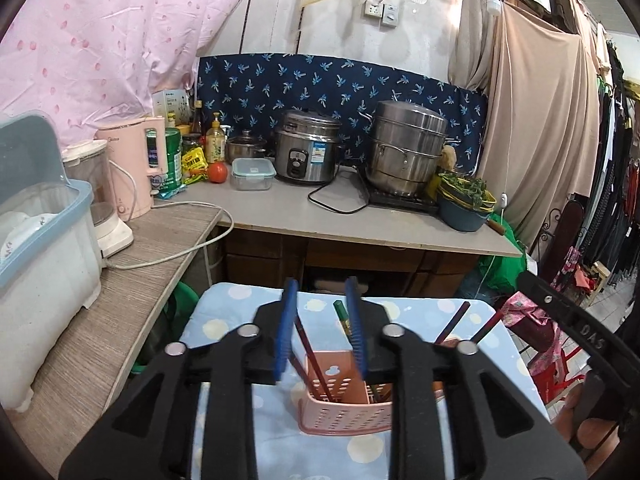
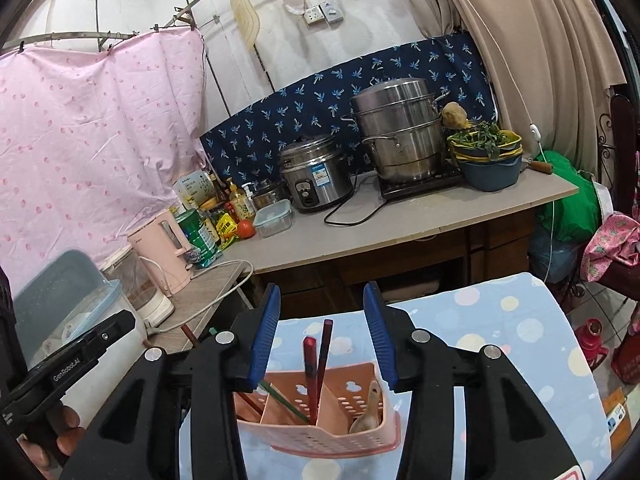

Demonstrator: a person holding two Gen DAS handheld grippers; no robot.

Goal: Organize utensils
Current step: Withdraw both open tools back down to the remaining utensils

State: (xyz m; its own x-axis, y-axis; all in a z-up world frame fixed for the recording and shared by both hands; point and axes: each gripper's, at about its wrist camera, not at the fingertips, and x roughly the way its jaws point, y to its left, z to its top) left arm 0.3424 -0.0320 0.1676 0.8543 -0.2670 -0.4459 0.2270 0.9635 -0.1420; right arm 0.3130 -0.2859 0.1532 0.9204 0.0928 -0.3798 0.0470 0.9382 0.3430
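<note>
A: Where do we have the pink perforated plastic utensil caddy (image 2: pixel 320 420)?

B: It stands on the small surface covered with a light blue cloth printed with pale dots (image 2: pixel 500 320), right in front of both of our grippers. In the right wrist view we see it split into compartments.

A: What do we find in it?

B: Two dark red chopsticks (image 2: pixel 316 360) lean upright in the middle compartment, a thin green chopstick (image 2: pixel 286 400) lies slanted beside them, and a beige wooden spoon (image 2: pixel 368 412) sits in the rightmost compartment. In the left wrist view a red chopstick (image 1: pixel 310 352) and a green-tipped one (image 1: pixel 342 314) rise from the caddy between our blue pads.

A: How do our jaws stand?

B: On our left gripper (image 1: pixel 320 328) the jaws are parted; the chopsticks show in the gap, but the pads do not press on them, so they are released. On our right gripper (image 2: pixel 320 332) the jaws stand wider apart, with the two red chopsticks between them and untouched. Neither gripper is grasping anything.

A: Anything else close by?

B: At the lower left of the right wrist view we see a hand (image 2: pixel 52 436) on the handle of the other gripper.
</note>
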